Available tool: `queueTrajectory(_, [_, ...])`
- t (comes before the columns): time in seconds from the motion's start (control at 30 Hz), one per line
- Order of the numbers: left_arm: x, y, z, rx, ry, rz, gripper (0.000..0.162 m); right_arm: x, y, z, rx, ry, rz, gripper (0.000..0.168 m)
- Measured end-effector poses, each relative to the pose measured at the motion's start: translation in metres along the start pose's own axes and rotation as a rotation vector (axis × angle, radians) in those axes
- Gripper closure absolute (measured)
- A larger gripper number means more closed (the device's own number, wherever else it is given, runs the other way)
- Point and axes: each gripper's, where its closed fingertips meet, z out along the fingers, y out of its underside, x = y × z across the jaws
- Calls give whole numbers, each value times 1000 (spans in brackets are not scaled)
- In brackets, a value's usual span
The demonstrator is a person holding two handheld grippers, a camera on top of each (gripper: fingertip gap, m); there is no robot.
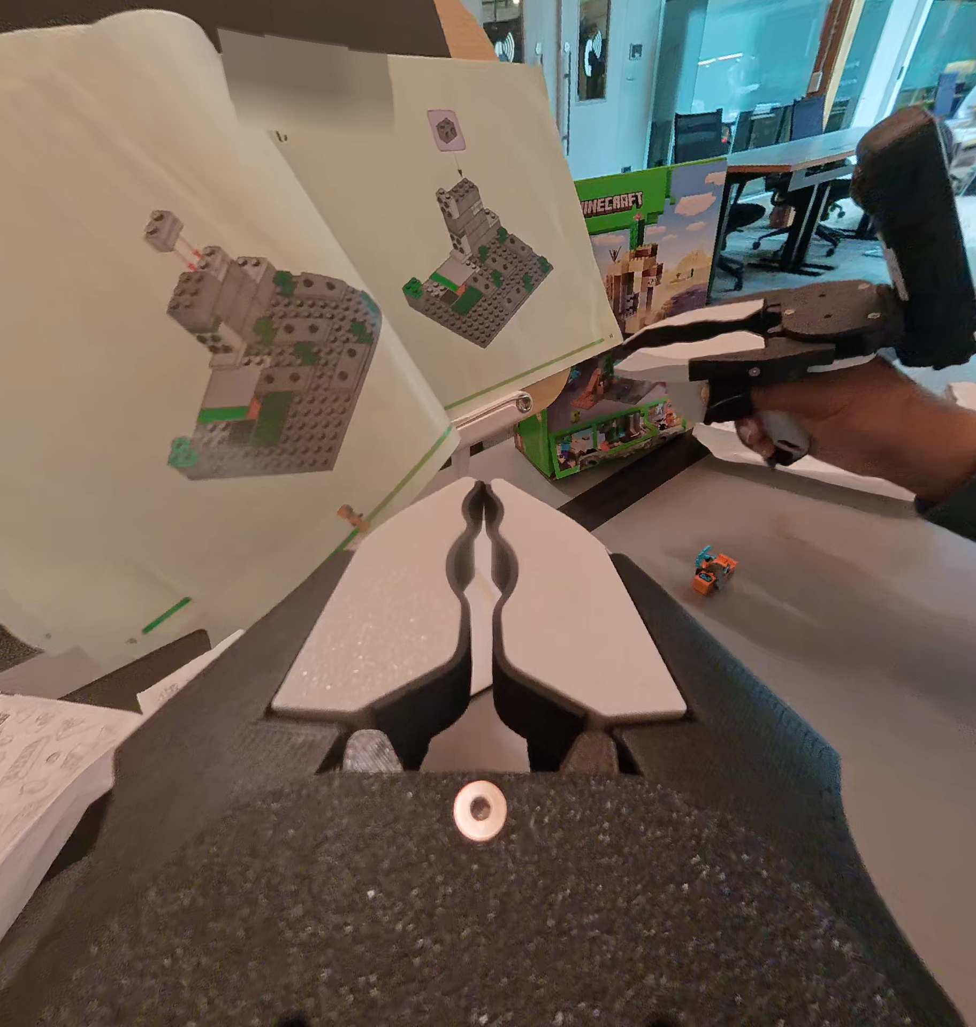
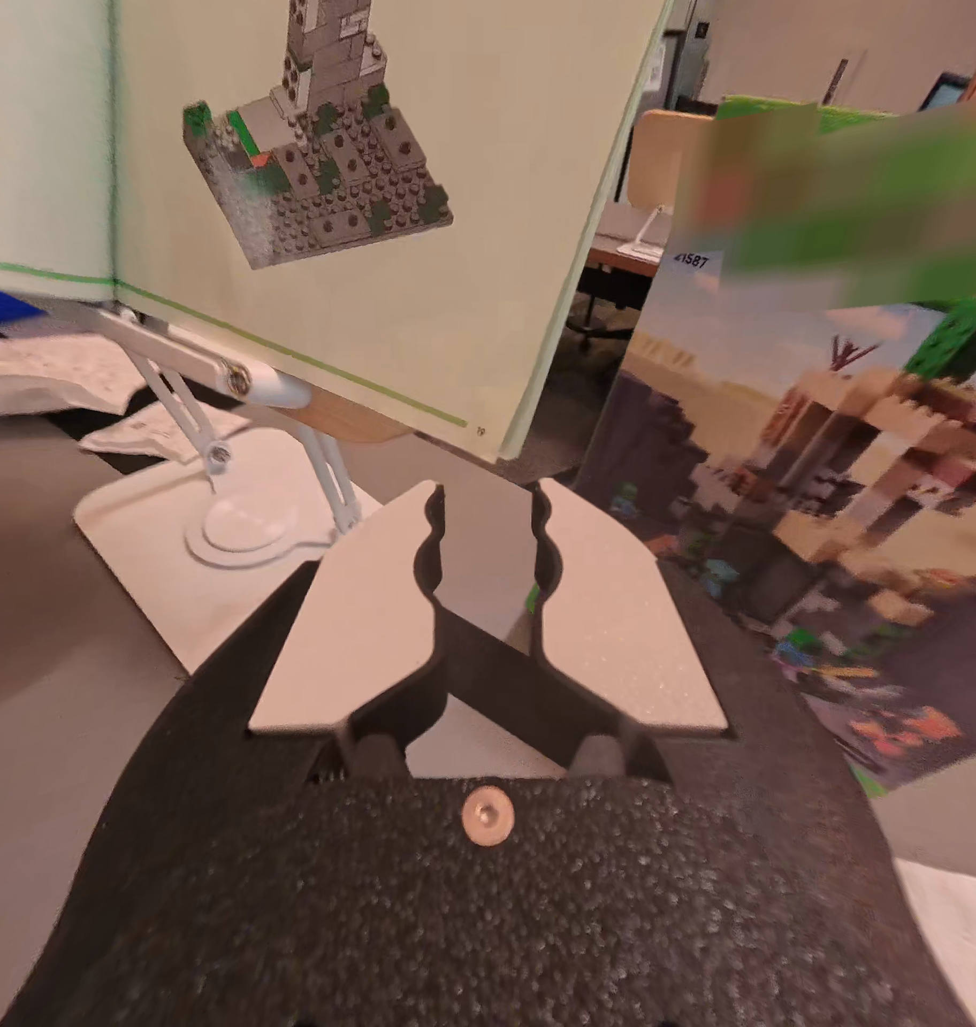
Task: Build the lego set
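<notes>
The open instruction booklet point(image 1: 491, 183) stands on a white stand point(image 2: 152, 561); its pages show a grey brick build. The left page point(image 1: 113, 344) curls forward. My left gripper point(image 1: 483, 492) is shut and empty, with its tips just right of that curled page's lower edge. My right gripper point(image 2: 486, 492) is open and empty, just below the lower right corner of the booklet's right page point(image 2: 363, 333). It also shows in the left wrist view point(image 1: 622, 355), held by a hand at that corner. A small orange and teal lego piece point(image 1: 712, 569) lies on the grey table point(image 1: 808, 694).
The green lego box point(image 1: 641, 267) stands behind and right of the booklet, close to my right gripper point(image 2: 808, 500). Printed paper sheets point(image 1: 24, 778) lie at the left. Office desks and chairs are in the background. My right fingertips sit around 25 cm from my left ones.
</notes>
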Motion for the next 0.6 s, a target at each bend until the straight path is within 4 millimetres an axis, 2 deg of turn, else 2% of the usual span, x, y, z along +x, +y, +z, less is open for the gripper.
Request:
queueTrajectory(0.07, [-2, 2, -5, 11, -6, -15, 162, -5, -6, 5, 49, -23, 64, 142])
queueTrajectory(0.13, [-6, 4, -8, 23, -16, -23, 162, -6, -16, 6, 92, -17, 107, 153])
queueTrajectory(0.2, [-9, 7, -9, 31, -20, -25, 162, -4, -22, 2, 130, 34, 112, 164])
queueTrajectory(0.27, [-11, 12, -9, 23, -22, -11, 162, -9, -27, -5, 171, 66, 94, 168])
queueTrajectory(0.43, [-7, 19, -6, 20, 7, -10, 162, -42, -47, -26, 320, 97, -84, 168])
queueTrajectory(0.57, [6, 16, -2, 33, 40, 1, 161, -81, -64, -40, 441, 79, -236, 168])
queueTrajectory(0.6, [12, 13, -1, 44, 65, 0, 157, -91, -66, -39, 437, 79, -290, 168])
